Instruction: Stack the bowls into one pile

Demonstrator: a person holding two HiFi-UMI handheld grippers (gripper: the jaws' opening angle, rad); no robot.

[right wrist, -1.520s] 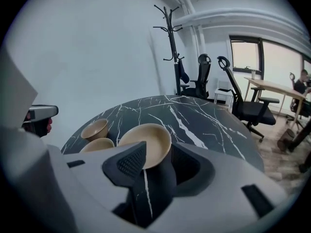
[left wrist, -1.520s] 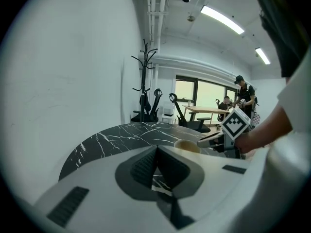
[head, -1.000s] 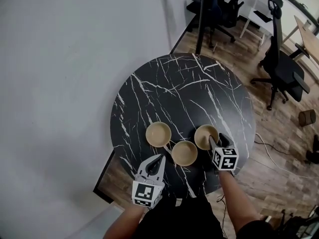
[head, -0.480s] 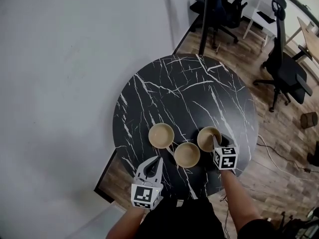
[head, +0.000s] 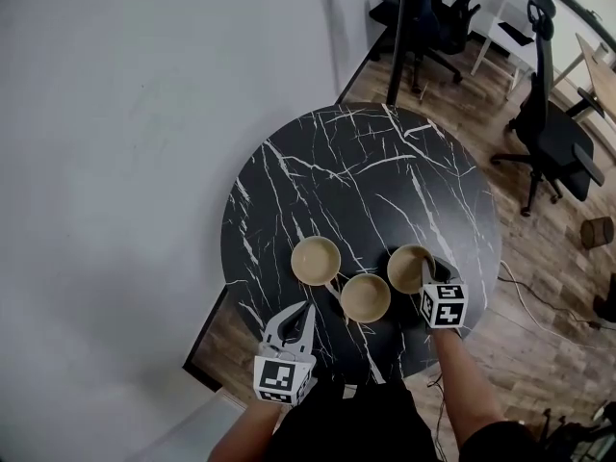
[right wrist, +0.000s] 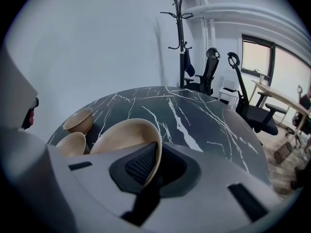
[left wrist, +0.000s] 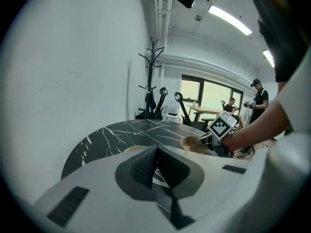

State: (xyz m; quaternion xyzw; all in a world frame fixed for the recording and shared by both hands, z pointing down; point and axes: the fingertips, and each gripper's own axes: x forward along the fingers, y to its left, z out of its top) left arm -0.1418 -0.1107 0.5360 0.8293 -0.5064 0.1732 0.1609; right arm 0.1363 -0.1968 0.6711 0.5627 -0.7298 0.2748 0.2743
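Three smooth, round tan bowls sat near the 6 o'clock edge of the round black table (head: pixel 366 171), which was veined white like marble: left bowl (head: pixel 316 260) at 7, middle bowl (head: pixel 365 296) at 6, right bowl (head: pixel 408 268) at 5. The right gripper (head: pixel 424 269) pinched the right bowl's near rim, one jaw inside. The left gripper (head: pixel 310 308) had its jaws together on nothing at the table's 7 o'clock edge, and its body half hid the left bowl in its own view.

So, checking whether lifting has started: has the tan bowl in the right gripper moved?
No. The tan bowl keeps its gap to the middle tan bowl on the black marble table; the right gripper grips its rim.
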